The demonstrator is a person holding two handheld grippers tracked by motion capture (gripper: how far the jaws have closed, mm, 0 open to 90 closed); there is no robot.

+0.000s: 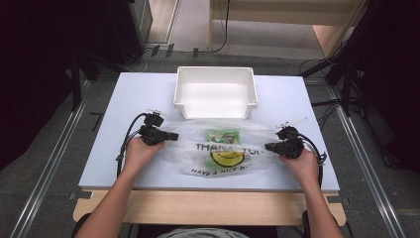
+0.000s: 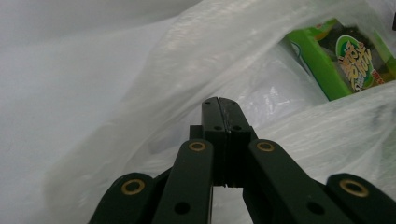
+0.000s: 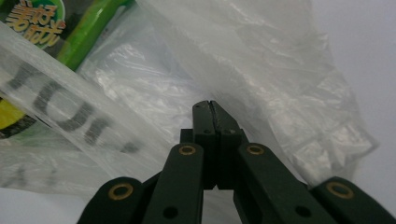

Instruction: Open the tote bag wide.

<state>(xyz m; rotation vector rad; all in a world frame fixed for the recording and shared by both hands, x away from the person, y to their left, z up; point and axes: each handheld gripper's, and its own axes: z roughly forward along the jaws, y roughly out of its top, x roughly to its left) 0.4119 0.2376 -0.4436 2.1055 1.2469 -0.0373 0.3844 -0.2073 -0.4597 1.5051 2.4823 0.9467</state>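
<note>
A clear plastic bag (image 1: pixel 223 146) lies spread across the middle of the white table (image 1: pixel 129 94), printed with a yellow smiley face and dark lettering, and a green packet (image 1: pixel 224 135) sits inside it. The left gripper (image 1: pixel 173 135) is at the bag's left edge, jaws pressed tight together; in the left gripper view the tips (image 2: pixel 219 103) meet right at a fold of the film, which looks pinched between them (hard to be sure how much plastic is caught). The right gripper (image 1: pixel 267 147) mirrors it at the bag's right edge, jaws closed flat on the crinkled plastic. Behind the bag, just beyond it, stands an open white bin (image 1: pixel 216 79).
</note>
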